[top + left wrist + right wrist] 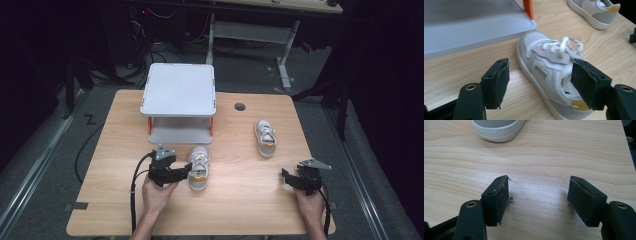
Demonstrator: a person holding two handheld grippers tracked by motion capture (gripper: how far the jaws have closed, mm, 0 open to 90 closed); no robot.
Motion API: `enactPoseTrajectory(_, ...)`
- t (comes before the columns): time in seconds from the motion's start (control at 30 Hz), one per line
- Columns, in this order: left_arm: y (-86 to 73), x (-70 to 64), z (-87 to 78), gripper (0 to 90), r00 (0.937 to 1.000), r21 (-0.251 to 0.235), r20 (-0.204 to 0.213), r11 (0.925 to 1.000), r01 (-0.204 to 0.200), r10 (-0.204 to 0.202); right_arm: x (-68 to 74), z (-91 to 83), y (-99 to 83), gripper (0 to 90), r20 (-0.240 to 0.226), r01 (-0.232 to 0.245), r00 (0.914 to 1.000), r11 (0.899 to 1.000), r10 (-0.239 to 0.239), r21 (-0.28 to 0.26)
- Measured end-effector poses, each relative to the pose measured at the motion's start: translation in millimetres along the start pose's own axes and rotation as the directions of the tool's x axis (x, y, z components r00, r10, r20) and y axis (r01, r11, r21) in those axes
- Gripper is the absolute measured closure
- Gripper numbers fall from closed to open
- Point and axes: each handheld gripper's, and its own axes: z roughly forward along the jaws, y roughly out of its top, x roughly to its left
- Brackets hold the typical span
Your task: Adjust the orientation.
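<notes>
Jaws of the left gripper (539,82) stand spread, straddling the heel of the near shoe (549,72), judged ready for a side grasp; nothing is clamped yet. Ahead of this gripper sits the grey two-tier rack (178,90), its lower shelf just beyond the toe. The right gripper (539,200) rests released over bare table (549,152), with the second shoe (265,137) ahead of it. No obstruction lies between shoe and rack.

— What surrounds your wooden table (240,210)?
— Grey floor (45,165), dark room, cables (165,47) behind.
— And beyond?
— A second desk (280,7) on white legs stands past your table's far edge.
</notes>
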Motion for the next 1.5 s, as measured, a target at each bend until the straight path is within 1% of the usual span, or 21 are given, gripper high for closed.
enactPoseTrajectory(0.03, 0.0, 0.0, 0.0, 31.8, 1.0000, 0.000, 0.000, 1.0000, 0.000, 0.000, 0.0, 0.0, 0.0, 33.8, 0.000, 0.000, 1.0000, 1.000, 0.000, 0.000)
enactPoseTrajectory(0.13, -3.2, 16.3, -4.3, 32.2, 0.9990, 0.002, -0.043, 0.9999, 0.015, -0.015, 0.4, 0.0, 0.0, 34.5, -0.003, 0.004, 1.0000, 1.000, -0.004, -0.001)
enactPoseTrajectory(0.17, -3.2, 16.3, -4.3, 32.6, 0.9990, 0.002, -0.043, 0.9999, 0.015, -0.015, 0.4, 0.0, 0.0, 34.5, -0.003, 0.004, 1.0000, 1.000, -0.004, -0.001)
enactPoseTrajectory(0.23, -8.1, 29.9, -5.8, 33.0, 0.9967, -0.006, -0.071, 0.9992, 0.040, -0.040, 0.7, -0.2, 0.0, 35.0, -0.009, 0.009, 0.9999, 1.000, -0.009, 0.000)
enactPoseTrajectory(0.27, -8.1, 29.9, -5.8, 33.2, 0.9967, -0.006, -0.071, 0.9992, 0.040, -0.040, 0.6, -0.1, 0.0, 35.1, -0.010, 0.010, 0.9999, 1.000, -0.010, -0.001)
enactPoseTrajectory(0.3, -12.4, 38.2, -4.9, 33.3, 0.9937, -0.006, -0.094, 0.9982, 0.060, -0.060, 0.8, -0.1, 0.1, 35.3, -0.008, 0.010, 0.9999, 1.000, -0.010, -0.001)
enactPoseTrajectory(0.33, -12.4, 38.2, -4.9, 33.3, 0.9937, -0.006, -0.094, 0.9982, 0.060, -0.060, 0.8, -0.1, 0.1, 35.3, -0.008, 0.010, 0.9999, 1.000, -0.010, -0.001)
enactPoseTrajectory(0.4, -18.2, 49.0, -1.4, 33.5, 0.9892, 0.014, -0.134, 0.9980, 0.062, -0.060, 1.7, 0.1, 0.3, 35.4, -0.008, 0.004, 1.0000, 1.000, -0.004, -0.001)
enactPoseTrajectory(0.53, -21.3, 55.4, 3.3, 33.7, 0.9855, 0.026, -0.161, 0.9979, 0.060, -0.055, 1.5, 0.1, 0.3, 35.7, -0.011, 0.004, 0.9999, 1.000, -0.004, 0.000)
enactPoseTrajectory(0.63, -25.2, 62.8, 9.2, 33.9, 0.9796, 0.035, -0.193, 0.9975, 0.062, -0.054, 0.6, -0.1, 0.2, 36.0, -0.019, 0.012, 0.9997, 1.000, -0.012, -0.001)
enactPoseTrajectory(0.8, -30.2, 70.0, 15.0, 34.1, 0.9724, 0.043, -0.225, 0.9965, 0.072, -0.061, 0.6, -1.3, 1.4, 37.8, -0.026, 0.017, 0.9995, 1.000, -0.017, 0.014)
enactPoseTrajectory(0.97, -32.5, 72.6, 18.0, 34.1, 0.9679, 0.042, -0.244, 0.9964, 0.074, -0.061, -0.5, -2.3, 2.6, 38.5, -0.032, 0.014, 0.9994, 1.000, -0.013, 0.025)
enactPoseTrajectory(1.03, -33.2, 73.1, 19.7, 34.1, 0.9662, 0.041, -0.251, 0.9967, 0.069, -0.057, -1.6, -3.4, 4.1, 39.2, -0.052, 0.012, 0.9986, 1.000, -0.011, 0.019)
enactPoseTrajectory(1.17, -36.5, 73.4, 24.8, 35.0, 0.9542, 0.040, -0.297, 0.9981, 0.048, -0.034, 1.5, -10.2, 11.5, 42.4, -0.083, 0.024, 0.9962, 0.999, -0.026, -0.029)
enactPoseTrajectory(1.2, -36.5, 73.4, 24.8, 35.5, 0.9542, 0.040, -0.297, 0.9981, 0.048, -0.034, 1.5, -10.2, 11.5, 42.4, -0.083, 0.024, 0.9962, 0.999, -0.026, -0.029)
enactPoseTrajectory(1.23, -37.6, 73.6, 26.3, 35.7, 0.9522, 0.035, -0.304, 0.9984, 0.045, -0.032, 2.9, -15.1, 18.5, 44.6, -0.106, 0.023, 0.9939, 0.998, -0.030, -0.065)
enactPoseTrajectory(1.27, -37.6, 73.6, 26.3, 35.7, 0.9522, 0.035, -0.304, 0.9984, 0.045, -0.032, 2.9, -15.1, 18.5, 44.6, -0.106, 0.023, 0.9939, 0.998, -0.030, -0.065)
enactPoseTrajectory(1.3, -37.6, 73.4, 27.4, 35.7, 0.9494, 0.035, -0.312, 0.9983, 0.046, -0.033, 4.8, -18.2, 26.4, 46.5, -0.119, 0.028, 0.9921, 0.995, -0.039, -0.091)
enactPoseTrajectory(1.37, -37.5, 73.3, 27.1, 35.7, 0.9480, 0.033, -0.317, 0.9986, 0.041, -0.028, 5.6, -19.1, 29.7, 47.2, -0.125, 0.029, 0.9913, 0.995, -0.041, -0.099)
enactPoseTrajectory(1.43, -37.4, 73.6, 27.7, 35.6, 0.9476, 0.037, -0.318, 0.9983, 0.045, -0.031, 10.7, -21.2, 45.2, 49.3, -0.147, 0.043, 0.9873, 0.993, -0.060, -0.114)
enactPoseTrajectory(1.5, -37.1, 73.6, 28.0, 35.6, 0.9470, 0.045, -0.320, 0.9979, 0.046, -0.029, 12.3, -21.3, 49.1, 49.7, -0.149, 0.052, 0.9864, 0.992, -0.069, -0.115)
